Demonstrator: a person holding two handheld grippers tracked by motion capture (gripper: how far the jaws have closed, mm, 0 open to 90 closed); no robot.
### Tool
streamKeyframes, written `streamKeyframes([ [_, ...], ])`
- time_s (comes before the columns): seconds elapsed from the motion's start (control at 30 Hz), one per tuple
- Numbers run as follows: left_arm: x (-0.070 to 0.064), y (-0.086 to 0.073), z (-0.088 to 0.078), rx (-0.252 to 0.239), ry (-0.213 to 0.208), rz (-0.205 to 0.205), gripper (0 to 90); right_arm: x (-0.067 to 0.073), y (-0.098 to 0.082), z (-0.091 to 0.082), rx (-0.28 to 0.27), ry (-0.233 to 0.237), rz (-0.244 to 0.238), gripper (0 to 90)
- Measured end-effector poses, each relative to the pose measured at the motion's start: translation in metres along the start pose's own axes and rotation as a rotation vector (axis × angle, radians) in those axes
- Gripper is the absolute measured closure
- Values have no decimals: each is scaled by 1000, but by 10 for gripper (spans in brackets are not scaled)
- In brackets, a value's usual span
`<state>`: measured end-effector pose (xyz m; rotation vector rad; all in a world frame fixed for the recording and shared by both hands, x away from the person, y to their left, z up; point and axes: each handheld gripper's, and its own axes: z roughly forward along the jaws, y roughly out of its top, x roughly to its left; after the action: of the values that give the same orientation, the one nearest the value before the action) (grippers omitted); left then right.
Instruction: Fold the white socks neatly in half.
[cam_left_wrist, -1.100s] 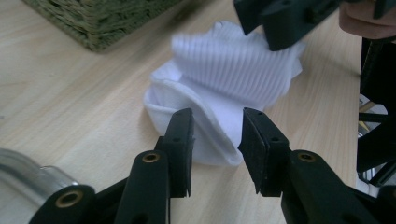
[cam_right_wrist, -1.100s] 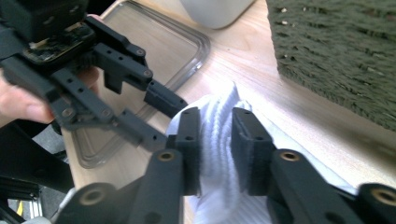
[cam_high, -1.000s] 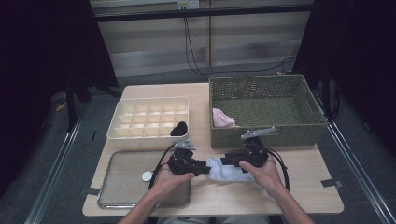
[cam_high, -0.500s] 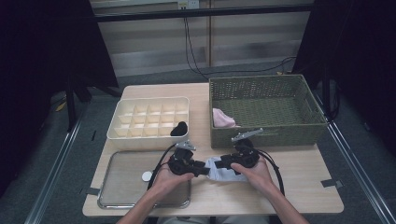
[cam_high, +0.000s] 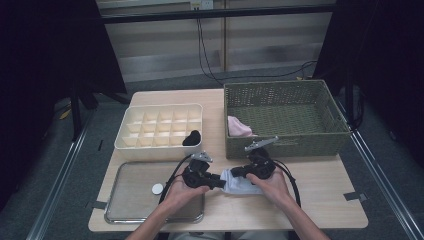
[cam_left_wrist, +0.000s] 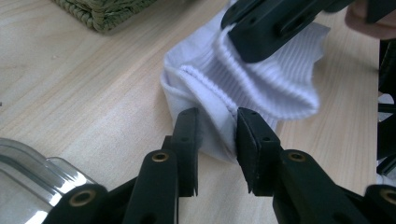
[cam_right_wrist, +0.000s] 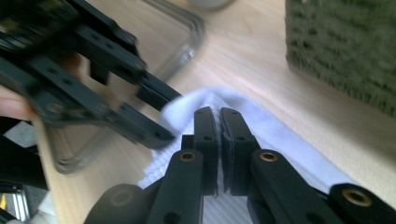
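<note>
Change since the earlier frames: the right gripper (cam_high: 239, 172) has shifted inward along the table's near edge toward the left gripper (cam_high: 218, 181), and both sets of jaws have just been closing, each with sock fabric between them. Table (cam_high: 320, 200): light wood, bearing all items below. Wicker basket (cam_high: 285, 145): green, back right, holding a pink cloth (cam_high: 239, 127) at its left end. Divided box (cam_high: 125, 142): cream, back left, with a dark item (cam_high: 192, 138) in its near right compartment. Metal tray (cam_high: 130, 185): near left, with a small white disc (cam_high: 157, 188) on it. White sock (cam_high: 240, 184): bunched on the table between tray and basket, lying directly between the two grippers and touching both. Left gripper, in its own view (cam_left_wrist: 215, 127): jaws narrowed, pads pressing a folded ribbed edge of the sock (cam_left_wrist: 261, 84) from both sides. Right gripper, in its own view (cam_right_wrist: 217, 122): jaws almost fully together, pinching a thin layer of the sock (cam_right_wrist: 280, 135); it also reaches in from above in the left gripper view (cam_left_wrist: 280, 23), clamped on the sock's far edge. Both hands rest low at the table's near edge.
</note>
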<state>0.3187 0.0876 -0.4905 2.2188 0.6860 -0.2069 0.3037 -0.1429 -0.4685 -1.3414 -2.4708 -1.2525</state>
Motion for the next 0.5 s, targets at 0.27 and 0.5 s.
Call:
streamKeyframes([
  [0.27,-3,-1,2,11,4,18,694,-7,-2,8,-9,21,29,856],
  [0.5,-8,-4,-1,17,-17,22,669,-5,-7,14,22,24,26,754],
])
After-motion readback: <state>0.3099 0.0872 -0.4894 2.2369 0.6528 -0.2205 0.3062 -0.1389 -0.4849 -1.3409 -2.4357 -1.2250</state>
